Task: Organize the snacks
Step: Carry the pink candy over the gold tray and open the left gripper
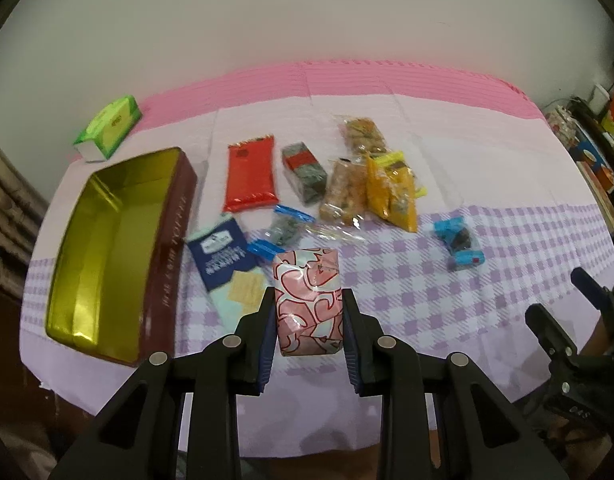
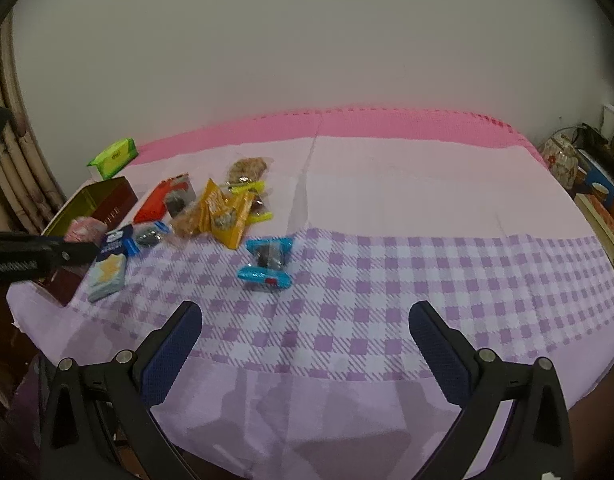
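My left gripper (image 1: pixel 309 300) is shut on a pink-and-white patterned snack packet (image 1: pixel 309 300), held above the table just right of an open maroon tin (image 1: pixel 107 256) with a gold inside. The packet (image 2: pixel 82 230) and tin (image 2: pixel 107 200) also show at the left of the right wrist view. Snacks lie on the cloth: a red pack (image 1: pixel 251 178), a dark bar (image 1: pixel 305 172), nut bars (image 1: pixel 343 192), yellow packs (image 1: pixel 391 192), a navy pack (image 1: pixel 223 258), and a blue packet (image 1: pixel 459 246). My right gripper (image 2: pixel 305 326) is open and empty, low over the checked cloth near the blue packet (image 2: pixel 267 262).
A green tissue box (image 1: pixel 109 126) sits behind the tin near the wall. The table has a pink and purple checked cloth (image 2: pixel 387 280). Shelves with clutter (image 2: pixel 587 184) stand at the right edge. A plain wall is behind.
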Motion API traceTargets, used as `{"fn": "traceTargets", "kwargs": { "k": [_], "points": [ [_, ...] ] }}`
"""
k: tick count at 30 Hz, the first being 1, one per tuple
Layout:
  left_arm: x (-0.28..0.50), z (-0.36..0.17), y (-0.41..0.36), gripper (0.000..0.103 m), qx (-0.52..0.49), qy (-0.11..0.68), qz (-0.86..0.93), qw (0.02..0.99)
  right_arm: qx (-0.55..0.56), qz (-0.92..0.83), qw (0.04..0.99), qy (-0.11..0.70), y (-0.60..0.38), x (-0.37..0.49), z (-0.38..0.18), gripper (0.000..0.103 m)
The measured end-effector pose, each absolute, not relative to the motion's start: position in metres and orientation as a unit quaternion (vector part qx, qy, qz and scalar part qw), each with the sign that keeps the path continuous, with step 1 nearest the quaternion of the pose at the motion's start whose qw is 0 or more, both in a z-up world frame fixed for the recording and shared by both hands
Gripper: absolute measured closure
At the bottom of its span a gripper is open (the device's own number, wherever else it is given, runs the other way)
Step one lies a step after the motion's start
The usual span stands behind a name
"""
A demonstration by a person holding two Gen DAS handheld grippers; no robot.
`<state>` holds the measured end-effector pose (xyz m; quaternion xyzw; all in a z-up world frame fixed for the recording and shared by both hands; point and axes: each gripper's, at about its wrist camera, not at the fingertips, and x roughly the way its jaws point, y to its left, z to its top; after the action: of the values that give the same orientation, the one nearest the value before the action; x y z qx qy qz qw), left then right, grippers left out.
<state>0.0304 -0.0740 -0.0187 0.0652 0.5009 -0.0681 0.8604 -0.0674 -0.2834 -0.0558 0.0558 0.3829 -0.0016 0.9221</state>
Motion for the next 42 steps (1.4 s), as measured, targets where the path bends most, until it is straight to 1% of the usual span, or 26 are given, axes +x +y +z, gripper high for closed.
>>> {"fn": "traceTargets", "kwargs": {
  "k": [6, 14, 20, 23, 27, 35, 42],
  "points": [
    [0.043, -0.007, -0.051, 0.073, 0.066, 0.489, -0.042, 0.869, 0.058, -0.006, 0.917, 0.394, -0.286, -0.066, -0.067, 0.0],
    [0.073, 0.01, -0.001, 0.073, 0.084, 0.468, 0.007, 0.88, 0.065, -0.01, 0.912, 0.405, -0.291, -0.064, -0.076, 0.0],
    [0.119, 0.009, 0.069, 0.073, 0.053, 0.502, 0.045, 0.862, 0.069, -0.013, 0.911, 0.407, -0.292, -0.063, -0.077, 0.0],
    [0.151, -0.001, 0.108, 0.073, 0.033, 0.53, 0.059, 0.845, 0.068, -0.014, 0.909, 0.41, -0.292, -0.062, -0.077, 0.0],
    [0.182, -0.014, 0.135, 0.073, 0.035, 0.545, 0.073, 0.835, 0.066, -0.015, 0.908, 0.414, -0.291, -0.06, -0.08, 0.0],
    [0.223, -0.049, 0.139, 0.073, 0.074, 0.563, 0.073, 0.82, 0.066, -0.014, 0.908, 0.413, -0.291, -0.06, -0.081, 0.0],
    [0.238, -0.079, 0.139, 0.072, 0.094, 0.578, 0.089, 0.806, 0.065, -0.014, 0.907, 0.416, -0.29, -0.059, -0.084, 0.0]
  ]
}}
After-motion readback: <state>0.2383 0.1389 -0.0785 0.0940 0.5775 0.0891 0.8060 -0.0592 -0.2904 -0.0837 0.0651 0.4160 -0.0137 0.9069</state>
